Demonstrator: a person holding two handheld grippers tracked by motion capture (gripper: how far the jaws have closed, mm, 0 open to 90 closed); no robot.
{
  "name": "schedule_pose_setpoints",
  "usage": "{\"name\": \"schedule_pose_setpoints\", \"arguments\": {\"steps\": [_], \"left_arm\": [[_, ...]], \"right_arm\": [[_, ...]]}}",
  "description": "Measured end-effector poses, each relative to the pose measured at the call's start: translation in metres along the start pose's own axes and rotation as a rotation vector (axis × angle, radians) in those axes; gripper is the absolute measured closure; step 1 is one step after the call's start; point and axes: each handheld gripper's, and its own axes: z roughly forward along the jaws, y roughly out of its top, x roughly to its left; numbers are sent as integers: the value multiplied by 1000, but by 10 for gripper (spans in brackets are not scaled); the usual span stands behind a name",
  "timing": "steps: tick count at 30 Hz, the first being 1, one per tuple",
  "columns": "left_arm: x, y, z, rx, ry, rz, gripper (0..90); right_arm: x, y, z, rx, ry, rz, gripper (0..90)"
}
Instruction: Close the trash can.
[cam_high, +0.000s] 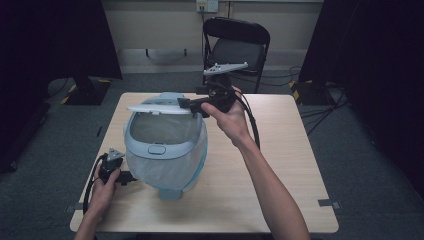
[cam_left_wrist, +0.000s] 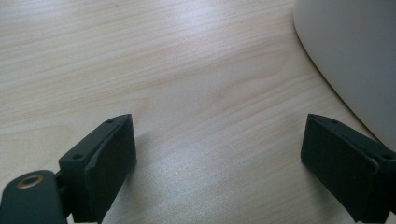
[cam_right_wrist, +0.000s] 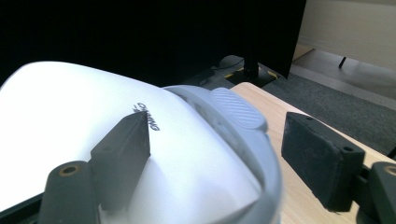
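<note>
Dim room w/ dark edges; lid (cam_right_wrist: 70, 130) glares white; close jaws soft.

Left gripper (cam_high: 126, 177) rests low, right gripper (cam_high: 186, 103) raised on an outstretched arm (both jaws apart).

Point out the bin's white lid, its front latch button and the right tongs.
white lid (cam_high: 155, 108), high view, middle of its top.
front latch button (cam_high: 157, 149), high view, centre.
right tongs (cam_high: 186, 104), high view, between the tips.
</note>
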Motion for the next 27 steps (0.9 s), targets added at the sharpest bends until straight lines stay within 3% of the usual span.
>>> {"name": "schedule_pose_setpoints", "arguments": {"steps": [8,27], "left_arm": [[0,0,0,0,0,0,99],[0,0,0,0,0,0,99]], "right_arm": [[15,-2,2,20,12,-42,226],[42,-13,10,37,38,-81,201]]}}
